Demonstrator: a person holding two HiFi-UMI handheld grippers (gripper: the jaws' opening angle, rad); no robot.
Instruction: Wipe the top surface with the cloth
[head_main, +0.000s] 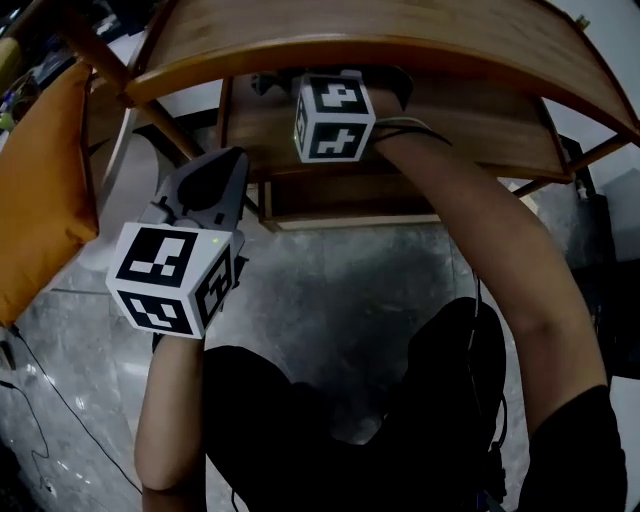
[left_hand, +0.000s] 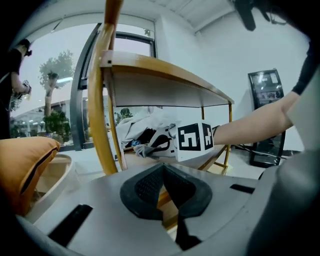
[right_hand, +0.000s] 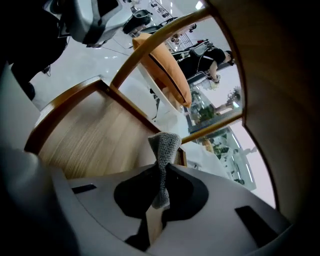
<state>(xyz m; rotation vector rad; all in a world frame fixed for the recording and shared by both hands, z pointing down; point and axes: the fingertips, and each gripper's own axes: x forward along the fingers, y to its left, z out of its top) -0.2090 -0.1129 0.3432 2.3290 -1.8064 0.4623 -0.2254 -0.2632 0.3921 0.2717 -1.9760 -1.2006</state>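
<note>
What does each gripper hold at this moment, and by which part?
The right gripper pinches the grey knitted cloth by a bunched fold; its end sticks out past the jaws. The left gripper is shut and holds nothing.

Cloth (right_hand: 164, 145) in right gripper (right_hand: 160, 169) between top surface (head_main: 400, 30) and lower shelf (head_main: 470, 130); left gripper (head_main: 222, 170) outside, leftward.

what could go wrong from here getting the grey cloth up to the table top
1. The right hand-held gripper pinches only a narrow fold of the grey knitted cloth, so it may slip out during wiping.
2. That gripper is under the curved wooden table top, over the lower wooden shelf; lifting straight up would likely strike the underside.
</note>
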